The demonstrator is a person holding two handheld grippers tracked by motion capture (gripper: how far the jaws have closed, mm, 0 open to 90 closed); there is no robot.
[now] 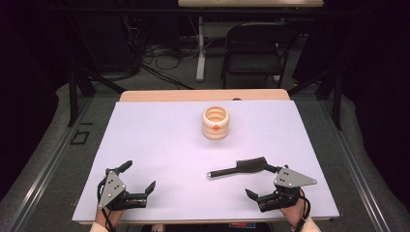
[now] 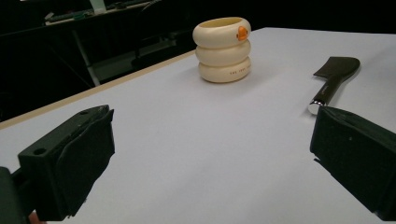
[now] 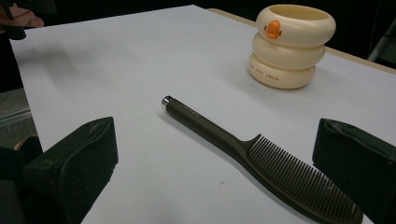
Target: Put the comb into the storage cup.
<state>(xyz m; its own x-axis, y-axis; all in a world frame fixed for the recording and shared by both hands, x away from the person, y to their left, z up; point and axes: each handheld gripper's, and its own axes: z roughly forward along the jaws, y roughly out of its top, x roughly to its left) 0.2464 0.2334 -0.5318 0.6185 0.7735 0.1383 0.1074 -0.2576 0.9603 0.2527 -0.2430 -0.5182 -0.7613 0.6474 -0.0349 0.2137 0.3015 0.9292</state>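
A cream holder [image 1: 216, 123] made of three stacked rings, with an orange duck bill mark, stands upright at the middle back of the white table top [image 1: 159, 140]. A dark comb [image 1: 239, 168] with a silver-tipped handle lies flat to the right of centre. My right gripper [image 1: 261, 182] stands open just beside the comb's toothed end; in the right gripper view the comb [image 3: 261, 158] lies between its spread jaws, with the holder [image 3: 291, 45] beyond. My left gripper [image 1: 139, 177] rests open at the front left, empty. Its view shows the holder [image 2: 224, 49] and the comb [image 2: 332, 79] farther off.
A light wooden strip [image 1: 203, 95] edges the table's far side. Behind it on the floor stand a black folding chair [image 1: 254, 50], a white table leg [image 1: 200, 48] and loose cables [image 1: 164, 58]. Dark stands flank the table.
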